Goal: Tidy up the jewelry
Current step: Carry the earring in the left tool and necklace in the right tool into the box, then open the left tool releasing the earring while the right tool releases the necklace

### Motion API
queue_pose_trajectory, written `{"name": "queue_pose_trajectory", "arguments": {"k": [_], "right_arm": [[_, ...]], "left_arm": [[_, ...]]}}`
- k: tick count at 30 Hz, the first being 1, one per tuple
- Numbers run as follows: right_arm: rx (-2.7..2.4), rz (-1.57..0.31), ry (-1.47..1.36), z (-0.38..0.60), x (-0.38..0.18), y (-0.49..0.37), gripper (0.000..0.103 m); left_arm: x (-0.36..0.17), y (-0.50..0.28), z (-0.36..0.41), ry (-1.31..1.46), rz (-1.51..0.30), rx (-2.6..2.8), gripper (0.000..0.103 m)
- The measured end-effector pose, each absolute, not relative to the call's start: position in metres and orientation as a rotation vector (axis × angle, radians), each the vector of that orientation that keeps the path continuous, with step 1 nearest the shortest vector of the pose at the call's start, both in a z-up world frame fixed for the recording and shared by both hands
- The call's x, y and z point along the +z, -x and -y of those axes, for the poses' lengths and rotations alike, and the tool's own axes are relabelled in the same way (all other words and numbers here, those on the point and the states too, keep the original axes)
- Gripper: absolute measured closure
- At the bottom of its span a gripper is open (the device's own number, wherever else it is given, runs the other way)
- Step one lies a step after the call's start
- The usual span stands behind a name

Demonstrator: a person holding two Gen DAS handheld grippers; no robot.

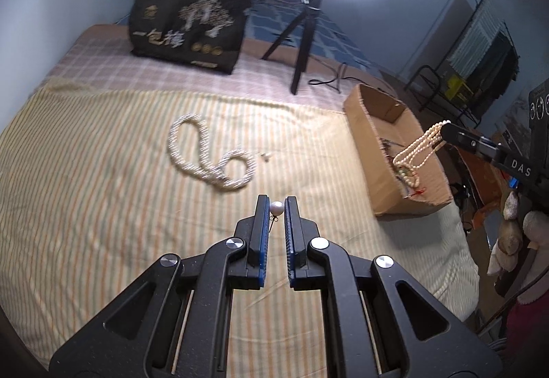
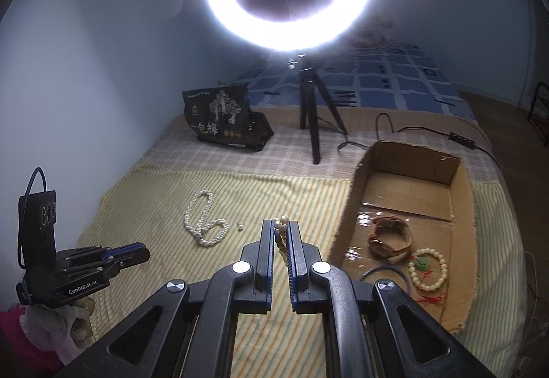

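My left gripper [image 1: 276, 203] is shut on a pearl earring [image 1: 276, 208] and holds it above the striped cloth [image 1: 103, 189]. My right gripper [image 2: 280, 227] is shut on a cream pearl necklace [image 2: 281, 233]; in the left wrist view the necklace [image 1: 417, 149] hangs from it over the cardboard box [image 1: 363, 127]. A white pearl necklace [image 1: 206, 151] lies coiled on the cloth, with a second small earring [image 1: 266, 156] beside it. The box [image 2: 346, 223] holds a watch [image 2: 389, 240] and a bead bracelet [image 2: 429, 270].
A ring light on a black tripod [image 2: 310, 117] stands at the back of the bed. A black printed bag [image 1: 187, 27] lies behind the cloth. A cable [image 2: 425, 130] runs behind the box. The bed edge is at the right.
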State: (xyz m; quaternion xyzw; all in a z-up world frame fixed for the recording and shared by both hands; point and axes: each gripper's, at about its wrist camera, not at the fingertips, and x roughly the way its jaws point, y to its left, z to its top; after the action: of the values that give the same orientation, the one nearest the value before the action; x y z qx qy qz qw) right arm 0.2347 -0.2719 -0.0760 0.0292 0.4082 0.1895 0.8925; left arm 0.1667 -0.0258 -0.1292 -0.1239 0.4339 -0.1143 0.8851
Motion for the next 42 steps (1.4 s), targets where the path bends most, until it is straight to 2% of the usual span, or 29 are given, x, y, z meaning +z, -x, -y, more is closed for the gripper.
{"name": "queue_pose_trajectory", "arguments": {"k": [15,42], "right_arm": [[0.283,-0.84,-0.112,0.337,-0.076,-0.231,0.099],[0.218,-0.894,-0.146,0.374,-0.099,-0.242,0.098]], "left_arm": [[-0.106,-0.214,0.1,0.195,-0.871,-0.378,0.096],[-0.106,-0.305,0.224,0.091,-0.873,-0.503,0.096]]}}
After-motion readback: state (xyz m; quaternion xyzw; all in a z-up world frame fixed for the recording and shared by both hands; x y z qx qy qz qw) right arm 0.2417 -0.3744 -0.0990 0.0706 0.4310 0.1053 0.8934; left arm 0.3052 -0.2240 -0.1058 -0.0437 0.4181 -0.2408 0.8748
